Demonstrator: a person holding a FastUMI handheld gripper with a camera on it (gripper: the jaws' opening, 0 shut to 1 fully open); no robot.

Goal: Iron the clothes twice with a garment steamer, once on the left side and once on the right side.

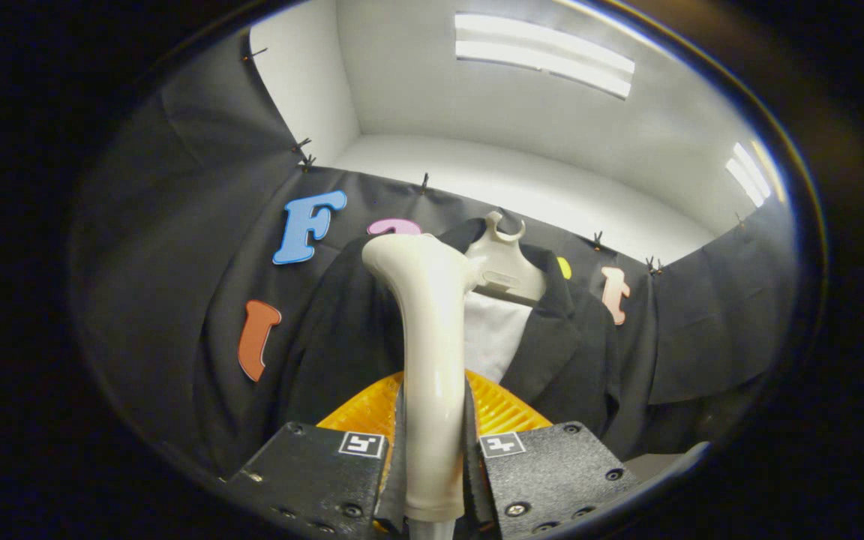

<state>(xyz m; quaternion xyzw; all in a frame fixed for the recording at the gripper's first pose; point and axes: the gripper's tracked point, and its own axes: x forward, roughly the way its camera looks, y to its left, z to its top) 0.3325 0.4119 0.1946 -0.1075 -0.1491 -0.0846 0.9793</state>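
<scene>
1. The gripper point(432, 457) is clamped on the handle of the steamer point(428, 360): both black fingers point(319, 469) press against its cream shaft, one on each side, with the shaft rising upright from between them.
2. The steamer's curved head sits high, level with the jacket's collar and just beside the hanger point(505, 259). Whether the head touches the cloth cannot be told from here.
3. The jacket point(342, 330) hangs on the booth's wall just beyond the fingers, dark, with a white shirt point(493, 334) showing between its lapels.
4. Something orange and ribbed point(503, 409) lies just ahead of the fingers, behind the handle; what it is cannot be told.
5. Judgement: the head seems placed near the top of the jacket, ready for a downward pass, so neither side looks finished.
6. Risks:
   - The smooth, rounded handle may twist or slide in the grip if the head drags on the fabric.
   - The head may knock the hanger and swing the jacket off line, since the two stand so close.
   - A lapel may catch on the head and fold over.
   - A pass down the middle would blur left from right.
</scene>
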